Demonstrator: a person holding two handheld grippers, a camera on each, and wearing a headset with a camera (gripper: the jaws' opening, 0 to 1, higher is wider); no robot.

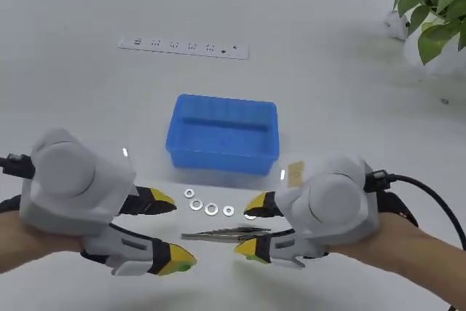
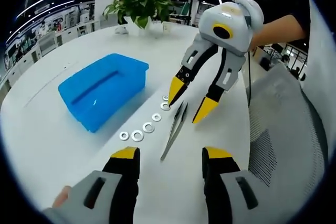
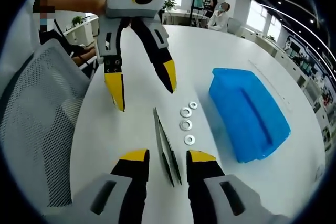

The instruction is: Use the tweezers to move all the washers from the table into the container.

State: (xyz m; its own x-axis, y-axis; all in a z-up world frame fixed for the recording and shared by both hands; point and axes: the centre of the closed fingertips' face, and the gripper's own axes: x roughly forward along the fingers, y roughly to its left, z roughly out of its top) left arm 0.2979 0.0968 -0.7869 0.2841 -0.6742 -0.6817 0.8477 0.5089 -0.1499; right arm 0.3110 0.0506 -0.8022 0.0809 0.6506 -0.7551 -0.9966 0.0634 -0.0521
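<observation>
The tweezers (image 1: 226, 234) lie flat between both grippers, one end inside the right gripper's (image 1: 245, 228) spread jaws, the left gripper (image 1: 180, 231) equally spread, beside the washers (image 1: 211, 209) near the container (image 1: 222, 158).

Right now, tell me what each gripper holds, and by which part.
Nothing. The left gripper and right gripper are open; the tweezers lie on the table.
</observation>
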